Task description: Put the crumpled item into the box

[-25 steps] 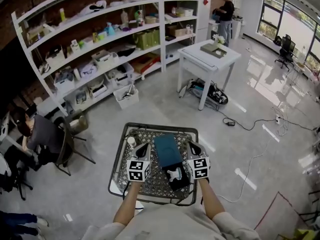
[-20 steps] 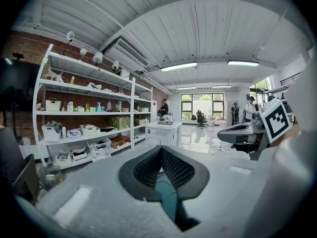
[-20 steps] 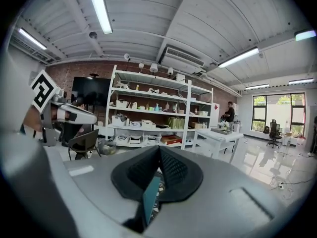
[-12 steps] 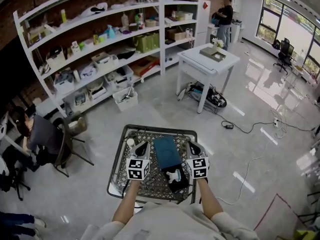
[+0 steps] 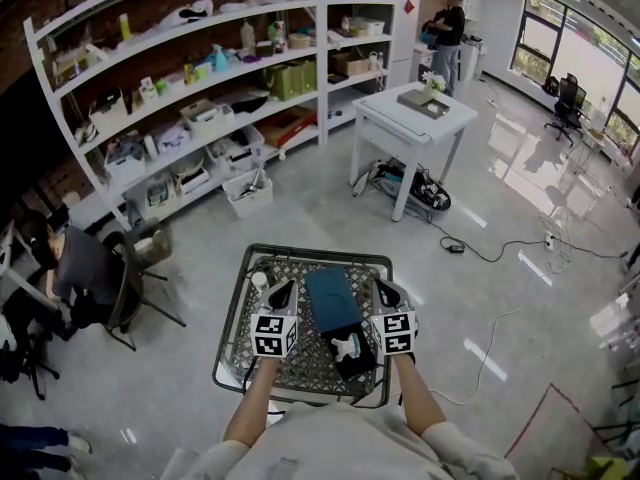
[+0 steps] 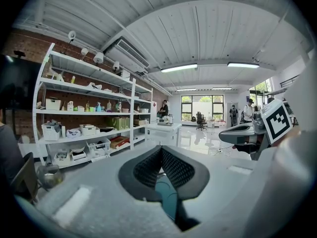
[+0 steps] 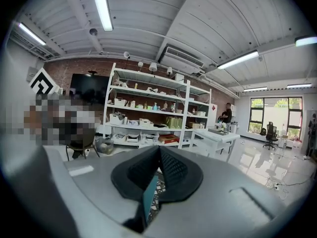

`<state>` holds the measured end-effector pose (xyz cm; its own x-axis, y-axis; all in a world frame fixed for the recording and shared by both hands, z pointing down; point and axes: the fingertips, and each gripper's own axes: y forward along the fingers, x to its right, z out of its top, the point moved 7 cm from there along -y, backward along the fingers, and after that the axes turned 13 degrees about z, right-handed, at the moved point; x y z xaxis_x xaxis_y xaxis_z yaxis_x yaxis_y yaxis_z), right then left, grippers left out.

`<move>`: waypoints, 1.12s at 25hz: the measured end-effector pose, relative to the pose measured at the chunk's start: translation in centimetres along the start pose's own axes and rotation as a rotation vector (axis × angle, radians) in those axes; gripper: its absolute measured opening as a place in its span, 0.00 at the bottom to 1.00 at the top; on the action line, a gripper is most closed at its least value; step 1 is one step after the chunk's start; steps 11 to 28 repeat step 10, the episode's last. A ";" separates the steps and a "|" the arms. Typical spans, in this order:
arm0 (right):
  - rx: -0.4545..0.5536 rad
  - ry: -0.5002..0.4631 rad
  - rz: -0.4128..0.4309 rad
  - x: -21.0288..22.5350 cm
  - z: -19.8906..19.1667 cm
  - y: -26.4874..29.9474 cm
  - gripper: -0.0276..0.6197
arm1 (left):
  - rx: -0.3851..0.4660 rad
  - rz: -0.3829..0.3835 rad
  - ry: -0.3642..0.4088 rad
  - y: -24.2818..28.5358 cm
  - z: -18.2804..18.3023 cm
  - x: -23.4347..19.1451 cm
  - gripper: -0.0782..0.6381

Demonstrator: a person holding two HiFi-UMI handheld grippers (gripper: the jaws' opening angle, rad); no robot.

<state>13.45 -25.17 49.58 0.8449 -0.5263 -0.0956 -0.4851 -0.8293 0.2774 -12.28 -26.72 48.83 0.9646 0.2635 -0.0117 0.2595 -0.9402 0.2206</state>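
Both grippers closed, empty, over the mesh surface (image 5: 240,320)

Only the head view shows the white crumpled item (image 5: 345,347), in the black box (image 5: 362,366), between left gripper (image 5: 283,290) and right gripper (image 5: 384,291), nearer the right; the gripper views show jaws pressed together.

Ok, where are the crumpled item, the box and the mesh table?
crumpled item (image 5: 346,346): head view, its white middle.
box (image 5: 333,301): head view, its teal flap.
mesh table (image 5: 240,320): head view, bare mesh at its left side.
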 end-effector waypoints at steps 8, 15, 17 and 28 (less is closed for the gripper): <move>-0.013 -0.013 0.001 -0.1 0.8 -0.2 0.04 | -0.003 -0.003 -0.005 -0.1 0.7 -0.1 0.12; -0.018 -0.011 -0.001 -0.1 0.7 -0.2 0.04 | -0.003 -0.005 -0.005 -0.1 0.7 -0.1 0.12; -0.018 -0.011 -0.001 -0.1 0.7 -0.2 0.04 | -0.003 -0.005 -0.005 -0.1 0.7 -0.1 0.12; -0.018 -0.011 -0.001 -0.1 0.7 -0.2 0.04 | -0.003 -0.005 -0.005 -0.1 0.7 -0.1 0.12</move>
